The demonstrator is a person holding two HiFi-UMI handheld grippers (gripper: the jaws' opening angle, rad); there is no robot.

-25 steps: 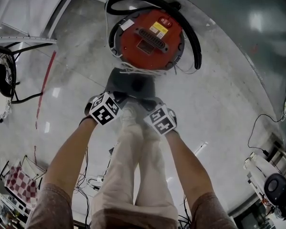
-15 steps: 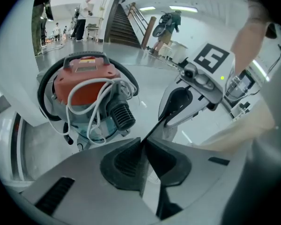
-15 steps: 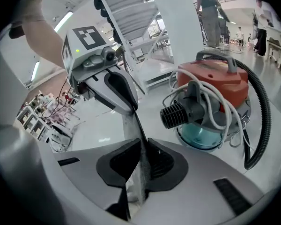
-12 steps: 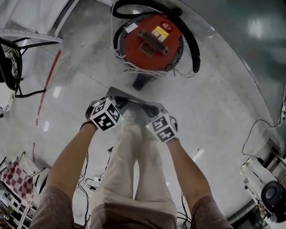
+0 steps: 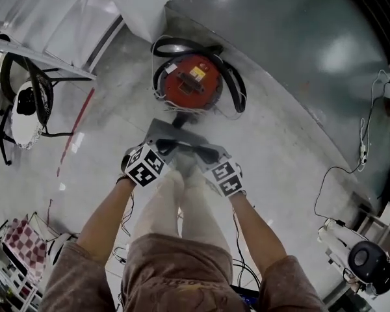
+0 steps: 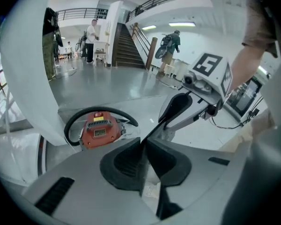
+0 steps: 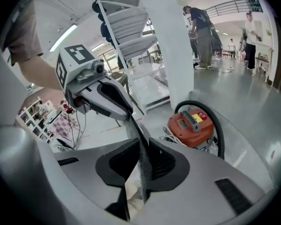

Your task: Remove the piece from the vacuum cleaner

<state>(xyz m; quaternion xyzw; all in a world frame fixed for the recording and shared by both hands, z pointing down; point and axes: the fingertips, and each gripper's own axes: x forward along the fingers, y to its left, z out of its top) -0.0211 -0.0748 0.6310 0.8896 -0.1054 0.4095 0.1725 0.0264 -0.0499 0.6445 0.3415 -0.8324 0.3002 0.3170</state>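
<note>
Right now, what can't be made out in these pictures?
- Grey piece: in the head view its near edge is hidden under the left hand-held gripper and right hand-held gripper; both gripper views show it edge-on.
- Vacuum cleaner: labels too small to read, every view.
- Its underside: hidden by its red top, head view.

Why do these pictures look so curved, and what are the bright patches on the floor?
Head view: the wide lens bows the glossy floor, which shows glare patches. Left gripper view: dark rounded corners, white column bulging. Right gripper view: same corners, white pillar bent.
</note>
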